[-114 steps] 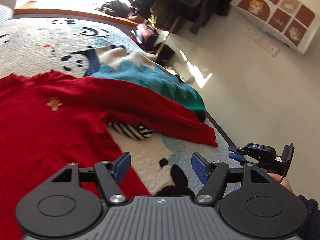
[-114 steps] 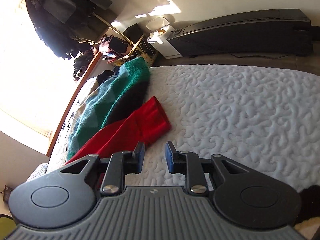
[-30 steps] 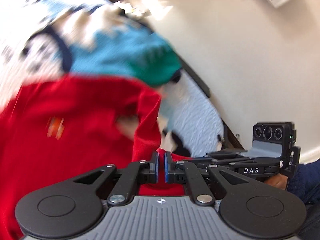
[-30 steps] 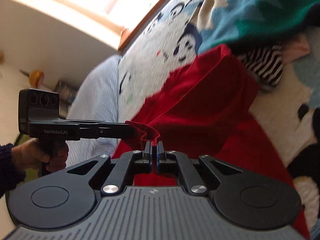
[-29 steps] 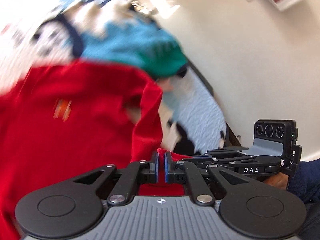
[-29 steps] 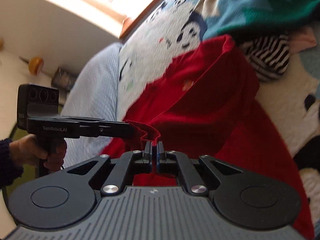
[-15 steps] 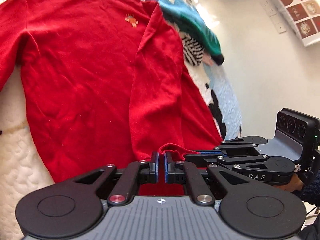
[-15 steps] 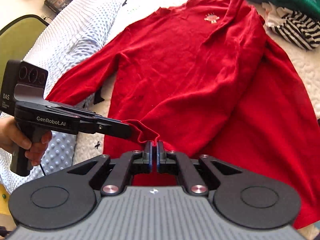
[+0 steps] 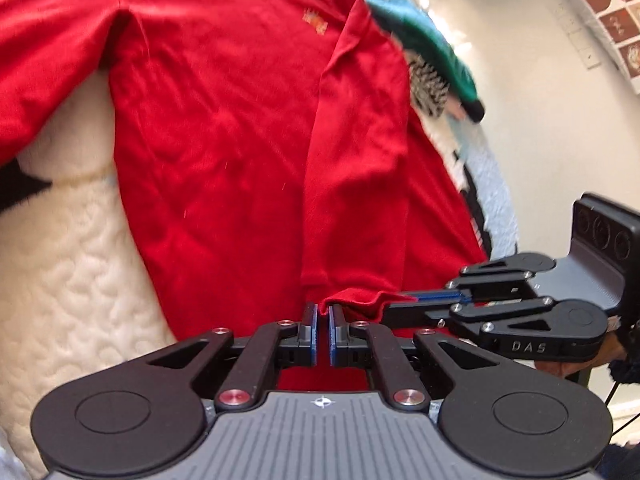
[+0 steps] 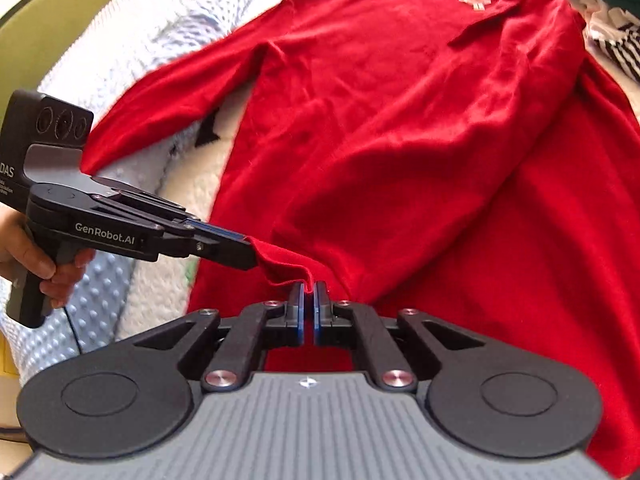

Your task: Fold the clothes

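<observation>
A red sweater (image 9: 224,120) lies front-up on the bed, with a small logo on its chest. One sleeve (image 9: 352,160) is folded down over the body, and its cuff is lifted slightly near the hem. My left gripper (image 9: 323,312) is shut on that cuff's edge. My right gripper (image 9: 400,306) comes in from the right and is shut on the same cuff, close beside the left one. In the right wrist view the red sweater (image 10: 400,140) fills the frame. There the right gripper (image 10: 307,292) pinches the cuff, and the left gripper (image 10: 248,252) grips it from the left.
A teal sweater (image 9: 436,48) and a striped garment (image 9: 428,88) lie beyond the sweater's far side. White quilted bedding (image 9: 60,260) shows on the left. A pale blue dotted blanket (image 10: 92,304), a green chair (image 10: 36,28) and a hand (image 10: 24,256) are at the bed's edge.
Both grippers, open 3.8 s ago, are shut on the cuff. Over the last second they carried the sleeve across the body toward the hem; the sweater now lies flatter.
</observation>
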A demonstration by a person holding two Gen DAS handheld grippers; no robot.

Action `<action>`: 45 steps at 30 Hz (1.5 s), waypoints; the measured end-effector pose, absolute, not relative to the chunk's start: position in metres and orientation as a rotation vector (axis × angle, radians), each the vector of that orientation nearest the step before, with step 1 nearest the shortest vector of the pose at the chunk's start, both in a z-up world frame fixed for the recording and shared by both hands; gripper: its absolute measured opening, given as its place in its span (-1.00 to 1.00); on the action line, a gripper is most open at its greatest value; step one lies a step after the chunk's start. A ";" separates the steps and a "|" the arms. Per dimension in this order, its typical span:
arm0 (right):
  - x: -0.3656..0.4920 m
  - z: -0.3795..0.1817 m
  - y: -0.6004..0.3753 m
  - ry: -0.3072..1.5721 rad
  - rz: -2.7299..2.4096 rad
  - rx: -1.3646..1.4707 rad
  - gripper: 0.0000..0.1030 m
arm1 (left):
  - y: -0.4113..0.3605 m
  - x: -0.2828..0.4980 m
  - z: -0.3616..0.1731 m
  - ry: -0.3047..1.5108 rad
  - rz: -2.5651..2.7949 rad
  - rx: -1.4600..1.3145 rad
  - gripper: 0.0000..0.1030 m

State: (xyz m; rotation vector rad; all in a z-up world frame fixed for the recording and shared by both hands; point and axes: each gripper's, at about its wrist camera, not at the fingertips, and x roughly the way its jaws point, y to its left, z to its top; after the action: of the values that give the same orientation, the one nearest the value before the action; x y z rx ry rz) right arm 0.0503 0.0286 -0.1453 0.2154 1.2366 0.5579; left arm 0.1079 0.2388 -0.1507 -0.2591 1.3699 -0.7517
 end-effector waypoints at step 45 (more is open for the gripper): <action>0.068 -0.129 -0.046 1.111 0.213 0.369 -0.77 | 0.188 0.169 -0.073 1.208 -0.786 -0.006 -0.57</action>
State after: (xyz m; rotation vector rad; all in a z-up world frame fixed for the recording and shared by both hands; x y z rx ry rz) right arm 0.0684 -0.0455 -0.1286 0.3691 1.1112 0.2135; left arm 0.1686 0.1880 -0.0728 -0.0057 1.2079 -0.7859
